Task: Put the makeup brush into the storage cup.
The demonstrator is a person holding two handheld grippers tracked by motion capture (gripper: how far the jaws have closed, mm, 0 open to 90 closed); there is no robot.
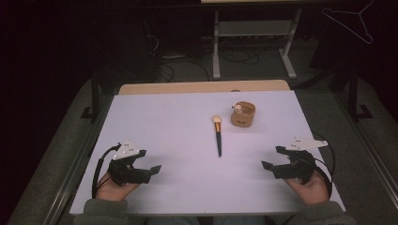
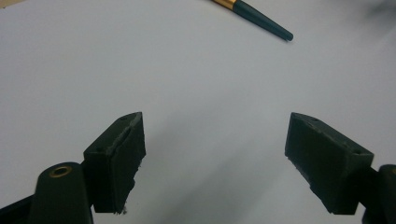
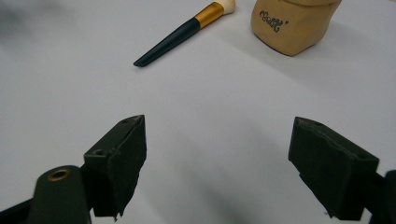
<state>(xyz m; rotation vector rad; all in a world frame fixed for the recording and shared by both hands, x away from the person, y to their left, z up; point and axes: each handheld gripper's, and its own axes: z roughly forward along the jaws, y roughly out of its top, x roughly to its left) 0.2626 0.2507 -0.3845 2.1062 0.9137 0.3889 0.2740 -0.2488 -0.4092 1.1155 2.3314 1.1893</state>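
High view: white table top [image 1: 187, 122] across centre of frame, wooden strip along its far edge. Left gripper [image 1: 148, 161] at lower left, near the front edge, jaws spread wide, nothing between. Right gripper [image 1: 272, 157] at lower right, close to the right and front edges, jaws likewise apart and empty. Makeup brush [image 1: 218, 134] lying flat at centre, bristles toward top of frame, handle tip toward bottom. Tan pouch [image 1: 242, 114] just right of the bristle end, apart from it, well inside the far edge. Broad bare surface between both grippers and the brush.

Left gripper view: jaws parted wide at bottom corners, bare white surface between. Brush handle tip [image 2: 261, 18] at upper right of frame, well ahead.

Right gripper view: jaws wide apart, empty. Brush [image 3: 182, 32] at upper centre-left, slanting up to the right; pouch [image 3: 292, 23] at upper right, cut by top edge. Open surface in front of both.
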